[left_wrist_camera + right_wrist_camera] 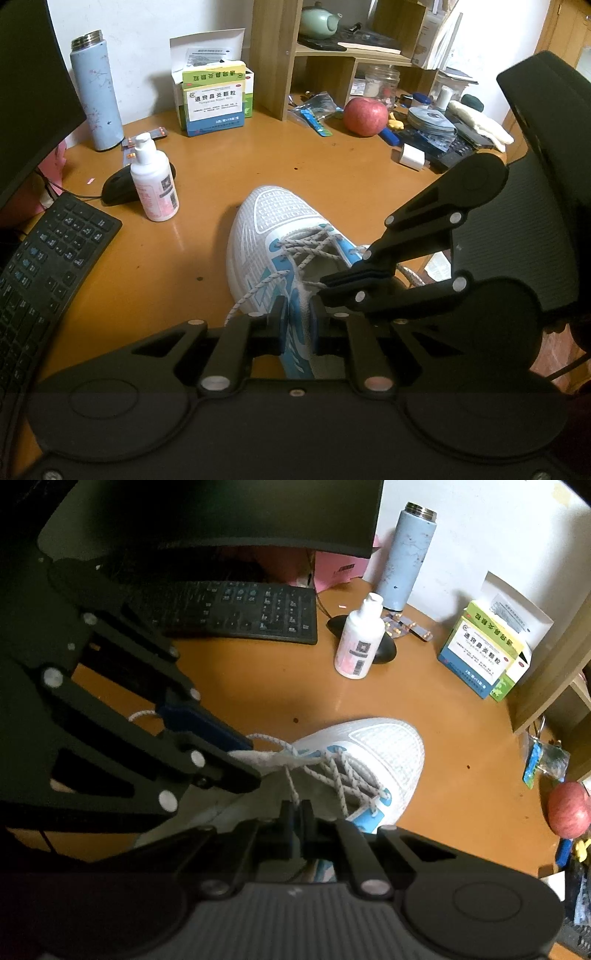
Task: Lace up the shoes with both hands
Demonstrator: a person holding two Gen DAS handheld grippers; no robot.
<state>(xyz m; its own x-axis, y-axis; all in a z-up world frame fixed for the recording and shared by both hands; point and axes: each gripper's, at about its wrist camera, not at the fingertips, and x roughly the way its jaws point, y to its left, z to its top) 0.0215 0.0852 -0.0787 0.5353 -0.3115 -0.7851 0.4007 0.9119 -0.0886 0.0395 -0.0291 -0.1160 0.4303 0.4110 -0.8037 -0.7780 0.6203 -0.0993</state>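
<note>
Step in hand: mid-lacing, pulling a strand up near the top eyelets.

Shoe (266,221) = white w/ blue trim, flat on the desk (207,155), toe pointing away from both hands. The white pump bottle (155,184) stands well off the shoe's toe, not in the way.

Lace (291,786), white w/ dark flecks, already criss-crossed over the lower rows toward the toe. The rows nearest the ankle opening look loose or undone.

Right gripper (295,814): just above the shoe's ankle opening, jaws together and pinching one lace strand. The strand runs straight from the jaws to the top crossing and looks fairly taut.

Left gripper (297,325): at the shoe's collar on the opposite side. Jaws nearly together w/ only a thin gap, and they appear clamped on the shoe's upper edge by the tongue, steadying it. From the right wrist view a lace strand also runs close past its pads; can't tell if it's caught in the grip too.

Other lace end (240,306) hangs loose down the shoe's outer side, near the left gripper.

Next move, my read: the left hand keeps the shoe pinned while the right draws its strand snug. Then the tip goes to the next free eyelet on the opposite side. That needs a regrip closer to the tip, since a limp strand won't aim well. Pull w/ moderate force, or the shoe slides on the smooth desk.
</note>
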